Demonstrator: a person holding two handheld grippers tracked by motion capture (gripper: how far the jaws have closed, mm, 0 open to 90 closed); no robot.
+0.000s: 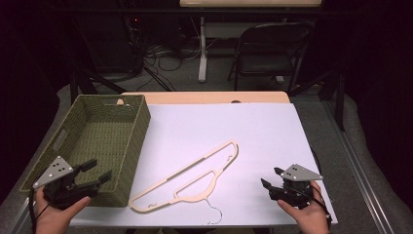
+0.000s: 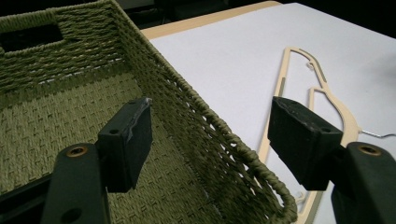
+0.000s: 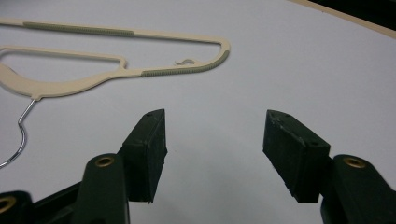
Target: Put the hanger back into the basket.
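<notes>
A cream plastic hanger (image 1: 190,178) with a thin wire hook (image 1: 214,209) lies flat on the white sheet, slanting from near left to far right. Left of it stands an olive woven basket (image 1: 130,146). My left gripper (image 1: 97,171) is held open over the basket's near right corner; in the left gripper view its jaws straddle the basket's right wall (image 2: 205,126), with the hanger (image 2: 322,88) beyond. My right gripper (image 1: 272,178) is open near the table's front right, nothing between its jaws. In the right gripper view the hanger (image 3: 116,70) lies ahead to the left.
The white sheet (image 1: 253,131) covers most of a wooden table (image 1: 204,97). A folding chair (image 1: 268,48), a white table leg (image 1: 202,48) and cables stand on the floor behind. Bare sheet stretches between the hanger and my right gripper.
</notes>
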